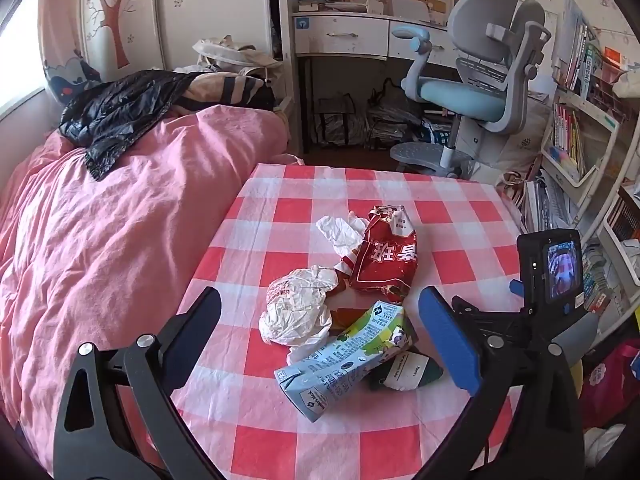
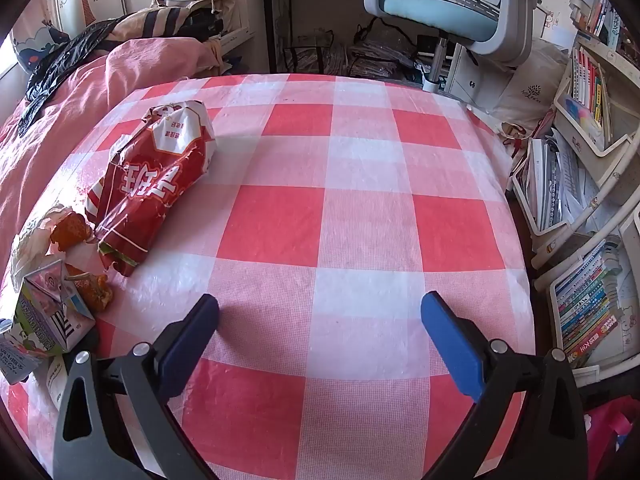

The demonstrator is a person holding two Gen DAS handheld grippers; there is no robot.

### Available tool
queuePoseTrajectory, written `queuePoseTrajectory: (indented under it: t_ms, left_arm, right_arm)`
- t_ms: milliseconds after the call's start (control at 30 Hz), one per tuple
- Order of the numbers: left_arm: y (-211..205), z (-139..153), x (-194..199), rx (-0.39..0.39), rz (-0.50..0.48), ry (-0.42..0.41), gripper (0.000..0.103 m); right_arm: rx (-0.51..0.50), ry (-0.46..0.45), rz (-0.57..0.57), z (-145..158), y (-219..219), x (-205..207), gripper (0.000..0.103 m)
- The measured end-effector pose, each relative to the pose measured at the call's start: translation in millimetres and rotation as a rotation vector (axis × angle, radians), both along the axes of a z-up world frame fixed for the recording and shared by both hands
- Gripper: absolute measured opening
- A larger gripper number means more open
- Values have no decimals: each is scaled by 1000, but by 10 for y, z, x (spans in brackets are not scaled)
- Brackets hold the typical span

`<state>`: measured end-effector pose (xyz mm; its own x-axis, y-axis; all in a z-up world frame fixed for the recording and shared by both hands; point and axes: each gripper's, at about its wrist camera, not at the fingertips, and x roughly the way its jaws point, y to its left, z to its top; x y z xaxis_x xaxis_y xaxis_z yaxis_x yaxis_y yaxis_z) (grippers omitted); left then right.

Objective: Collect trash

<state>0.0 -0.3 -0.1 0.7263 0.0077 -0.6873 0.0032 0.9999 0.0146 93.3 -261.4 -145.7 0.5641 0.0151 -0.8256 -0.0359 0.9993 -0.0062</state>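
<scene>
So the trash is all bunched up in one little heap on the checkered surface (image 1: 280,208), which makes sense if you want to grab it piece by piece without chasing stuff around. The left tool (image 1: 320,328) hangs right over the heap with its jaws spread wide and nothing in them, lined up around the flattened milk carton (image 1: 344,360) and the crumpled white paper (image 1: 296,312) beside it. My guess is one of those goes first since they're nearest. The red snack bag (image 1: 386,260) lies just behind, touching the pile. The right tool (image 2: 320,332) is also wide open and empty, parked over bare cloth, with the heap off to its left, probably just keeping out of the way.
</scene>
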Motion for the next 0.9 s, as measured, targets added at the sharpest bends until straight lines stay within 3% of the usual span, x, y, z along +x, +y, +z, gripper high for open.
queuePoseTrajectory:
  t_ms: [467, 767, 900]
  left_arm:
    - [-84, -52, 37, 12, 6, -4, 96]
    - [-28, 108, -98, -7, -2, -73, 96]
    - [-18, 163, -165, 22, 4, -109, 96]
  right_arm:
    - [0, -1, 0, 0, 1, 0, 96]
    - [0, -1, 0, -1, 2, 2, 96]
    - [0, 0, 0, -2, 3, 3, 96]
